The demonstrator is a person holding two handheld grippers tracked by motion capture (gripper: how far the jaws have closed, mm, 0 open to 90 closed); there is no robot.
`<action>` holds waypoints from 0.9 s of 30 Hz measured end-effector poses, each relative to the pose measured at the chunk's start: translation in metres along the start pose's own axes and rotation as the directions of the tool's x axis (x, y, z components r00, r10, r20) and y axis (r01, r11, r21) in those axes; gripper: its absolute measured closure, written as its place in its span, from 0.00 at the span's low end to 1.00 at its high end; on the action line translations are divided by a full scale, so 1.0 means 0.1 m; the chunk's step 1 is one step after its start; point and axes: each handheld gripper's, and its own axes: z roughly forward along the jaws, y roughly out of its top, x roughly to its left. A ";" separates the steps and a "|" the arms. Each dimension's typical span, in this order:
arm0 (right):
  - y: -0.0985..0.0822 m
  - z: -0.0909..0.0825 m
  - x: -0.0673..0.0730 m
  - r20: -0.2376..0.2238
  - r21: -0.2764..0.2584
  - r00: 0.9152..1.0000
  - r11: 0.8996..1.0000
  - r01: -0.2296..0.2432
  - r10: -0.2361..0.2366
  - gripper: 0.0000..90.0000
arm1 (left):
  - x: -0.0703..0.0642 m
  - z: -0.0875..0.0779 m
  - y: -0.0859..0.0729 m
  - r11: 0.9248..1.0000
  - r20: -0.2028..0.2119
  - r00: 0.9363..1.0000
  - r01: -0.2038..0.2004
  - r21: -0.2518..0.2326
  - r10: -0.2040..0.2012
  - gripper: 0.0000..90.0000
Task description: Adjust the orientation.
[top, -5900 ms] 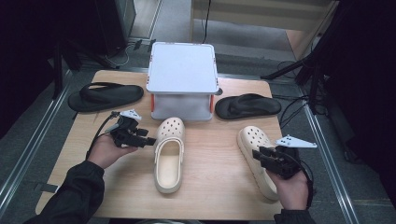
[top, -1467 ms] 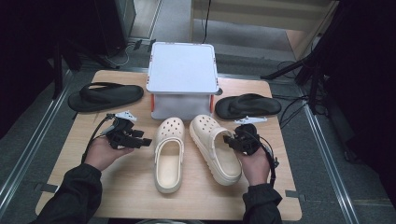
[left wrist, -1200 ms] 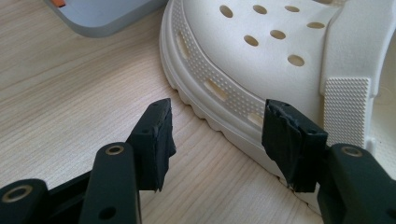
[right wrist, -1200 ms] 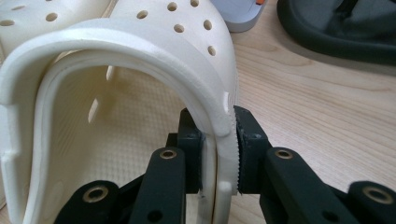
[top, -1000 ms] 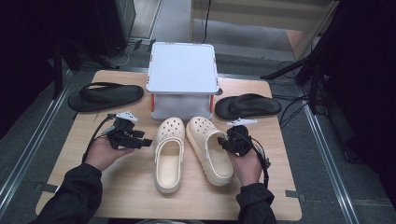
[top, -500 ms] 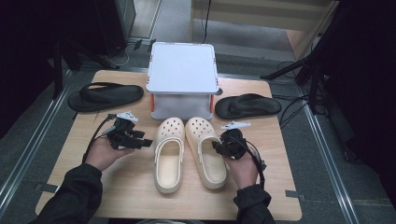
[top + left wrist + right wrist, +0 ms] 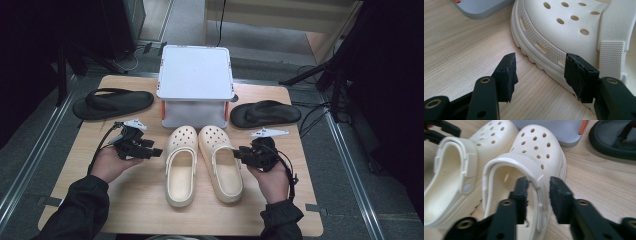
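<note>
Probably a lab or test room: a bare wooden table (image 7: 150, 210) stands on grey flooring between metal floor rails (image 7: 30, 165), with loose cables (image 7: 312, 110) and dark stands (image 7: 330, 75) behind

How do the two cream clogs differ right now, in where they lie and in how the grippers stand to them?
The left clog lies free; the left gripper stands open beside its sole, holding nothing. The right clog has its heel strap and side wall between the right gripper jaws, whether pressed I cannot tell. The left clog's heel reaches slightly nearer the person than the right clog's. Both are cream, perforated, upright, toes toward the grey box, side by side.
</note>
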 end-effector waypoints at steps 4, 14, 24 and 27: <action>-0.02 -0.08 -0.07 -0.026 -0.009 1.000 1.000 -0.011 0.011 0.98 | 0.00 0.00 0.00 1.000 -0.001 1.000 -0.001 -0.001 0.001 0.49; -0.10 0.00 -0.33 0.022 -0.016 0.999 0.999 -0.040 0.041 1.00 | 0.00 0.00 0.00 1.000 -0.002 1.000 0.002 -0.001 -0.002 0.49; -0.10 0.26 -0.36 0.013 0.039 1.000 0.999 -0.029 0.028 1.00 | 0.00 0.01 0.00 1.000 0.000 1.000 -0.008 0.005 0.008 0.49; -0.11 0.31 -0.35 -0.001 0.054 1.000 0.998 -0.022 0.022 1.00 | 0.01 0.01 0.00 1.000 0.002 1.000 -0.007 0.006 0.007 0.49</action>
